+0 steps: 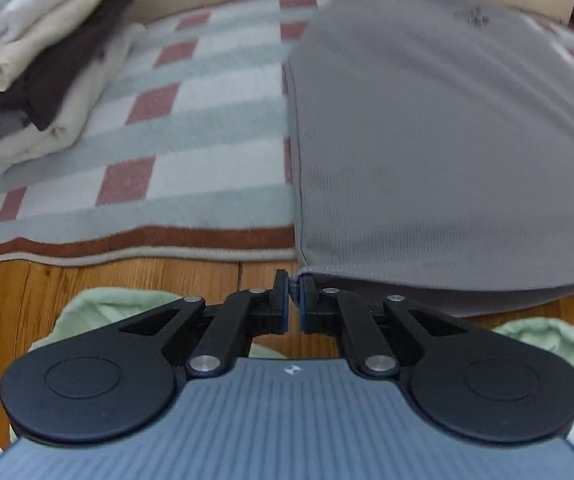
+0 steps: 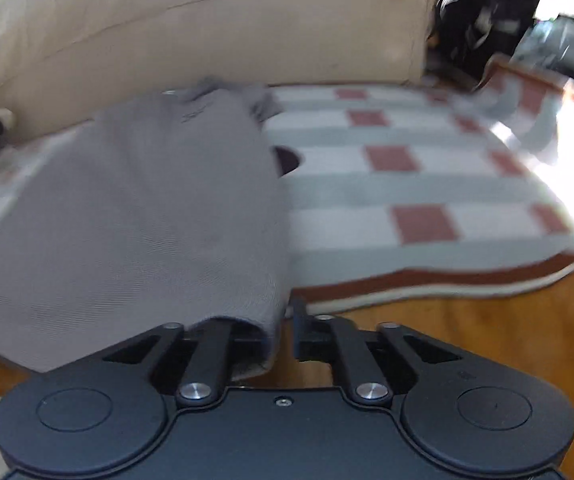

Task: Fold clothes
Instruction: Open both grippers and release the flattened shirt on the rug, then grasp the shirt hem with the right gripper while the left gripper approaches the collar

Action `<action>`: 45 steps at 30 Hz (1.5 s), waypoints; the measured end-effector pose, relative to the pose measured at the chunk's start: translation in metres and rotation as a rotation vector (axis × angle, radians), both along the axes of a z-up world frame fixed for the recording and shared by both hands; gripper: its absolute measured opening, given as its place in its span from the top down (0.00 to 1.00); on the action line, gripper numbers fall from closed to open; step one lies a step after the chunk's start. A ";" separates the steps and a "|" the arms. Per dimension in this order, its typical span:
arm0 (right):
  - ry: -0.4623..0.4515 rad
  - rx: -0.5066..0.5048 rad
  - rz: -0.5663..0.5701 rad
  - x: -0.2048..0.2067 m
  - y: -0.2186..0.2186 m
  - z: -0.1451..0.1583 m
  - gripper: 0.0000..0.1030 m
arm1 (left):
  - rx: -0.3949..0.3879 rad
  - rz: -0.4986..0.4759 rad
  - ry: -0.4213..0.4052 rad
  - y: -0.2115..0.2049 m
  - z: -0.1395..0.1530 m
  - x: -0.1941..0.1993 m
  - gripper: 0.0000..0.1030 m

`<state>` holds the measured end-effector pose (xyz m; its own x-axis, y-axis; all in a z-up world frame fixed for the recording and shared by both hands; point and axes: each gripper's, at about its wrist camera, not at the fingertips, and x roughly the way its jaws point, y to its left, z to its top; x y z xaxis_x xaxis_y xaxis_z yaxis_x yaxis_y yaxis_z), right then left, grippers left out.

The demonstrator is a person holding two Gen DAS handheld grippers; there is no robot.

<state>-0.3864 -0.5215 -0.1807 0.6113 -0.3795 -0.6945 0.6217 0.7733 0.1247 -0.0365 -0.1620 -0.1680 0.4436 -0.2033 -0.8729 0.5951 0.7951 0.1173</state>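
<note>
Left tool [image 1: 294, 294] pinches the grey garment [image 1: 427, 140] hem corner; right tool [image 2: 283, 334] clamps the other corner: keep both level and taut over the rug [image 1: 191, 128]

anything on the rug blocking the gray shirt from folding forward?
Nothing visible. The checkered rug beyond the gray shirt lies bare; the folded stack sits off to its left. Left gripper already pinches the hem.

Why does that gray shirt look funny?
The gray shirt hangs past the rug onto the wood floor, because both grippers hold its near corners: left gripper pinches one, right gripper the other. Nothing looks torn or spilled.
</note>
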 end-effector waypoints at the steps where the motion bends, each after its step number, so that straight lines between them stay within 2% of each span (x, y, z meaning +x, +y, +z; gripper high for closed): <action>1: -0.021 0.043 0.023 -0.003 -0.001 -0.001 0.77 | 0.017 -0.004 0.010 0.000 -0.001 -0.004 0.95; 2: -0.041 0.085 0.046 -0.007 -0.002 -0.002 0.72 | 0.044 -0.013 0.029 -0.001 0.000 -0.006 0.93; 4: -0.072 0.192 0.093 -0.012 -0.008 0.003 0.41 | 0.114 -0.036 0.084 -0.004 0.001 -0.012 0.83; 5: -0.080 0.258 0.117 -0.014 -0.010 0.006 0.38 | 0.140 -0.051 0.113 -0.005 0.005 -0.016 0.68; 6: -0.088 0.323 0.138 -0.016 -0.012 0.010 0.38 | 0.158 -0.065 0.139 -0.006 0.011 -0.020 0.63; 8: -0.136 0.395 0.175 -0.021 -0.016 0.022 0.37 | 0.121 -0.110 0.166 -0.006 0.032 -0.024 0.62; 12: -0.296 0.409 0.204 -0.020 -0.022 0.053 0.34 | 0.033 -0.174 0.145 -0.019 0.096 -0.013 0.52; 17: -0.339 0.412 0.170 0.060 -0.073 0.093 0.34 | 0.061 -0.299 0.063 -0.086 0.168 0.031 0.48; 19: -0.312 0.371 0.193 0.102 -0.090 0.114 0.34 | 0.089 -0.349 0.008 -0.119 0.188 0.048 0.49; 23: -0.237 0.406 0.255 0.182 -0.138 0.167 0.33 | 0.107 -0.339 -0.060 -0.176 0.210 0.078 0.48; 26: -0.139 0.593 0.240 0.230 -0.192 0.184 0.33 | 0.053 -0.388 -0.134 -0.214 0.217 0.089 0.48; 28: -0.092 0.720 0.195 0.252 -0.224 0.179 0.33 | -0.015 -0.407 -0.200 -0.236 0.211 0.092 0.48; 30: -0.090 0.813 0.122 0.266 -0.252 0.168 0.33 | -0.091 -0.374 -0.197 -0.258 0.193 0.098 0.50; 32: -0.120 0.763 0.055 0.269 -0.265 0.157 0.34 | -0.135 -0.312 -0.146 -0.286 0.166 0.108 0.54; 34: -0.170 0.640 -0.017 0.264 -0.270 0.140 0.35 | -0.117 -0.277 -0.087 -0.315 0.135 0.114 0.66; 35: -0.182 0.629 -0.034 0.260 -0.271 0.127 0.39 | -0.115 -0.279 -0.060 -0.327 0.122 0.114 0.67; 36: -0.192 0.624 -0.048 0.256 -0.272 0.113 0.59 | -0.118 -0.286 -0.031 -0.338 0.110 0.113 0.68; 37: -0.202 0.619 -0.062 0.252 -0.273 0.099 0.87 | -0.118 -0.295 -0.014 -0.349 0.100 0.112 0.70; 38: -0.212 0.614 -0.076 0.247 -0.273 0.085 0.93 | -0.117 -0.304 -0.003 -0.360 0.091 0.111 0.76; 39: -0.221 0.609 -0.090 0.243 -0.274 0.071 0.96 | -0.123 -0.295 -0.008 -0.369 0.084 0.111 0.79; 42: -0.251 0.593 -0.132 0.230 -0.276 0.030 0.96 | -0.178 -0.289 0.002 -0.396 0.062 0.114 0.80; 45: -0.247 0.605 -0.113 0.230 -0.275 -0.004 0.94 | -0.252 -0.261 0.095 -0.427 0.042 0.125 0.80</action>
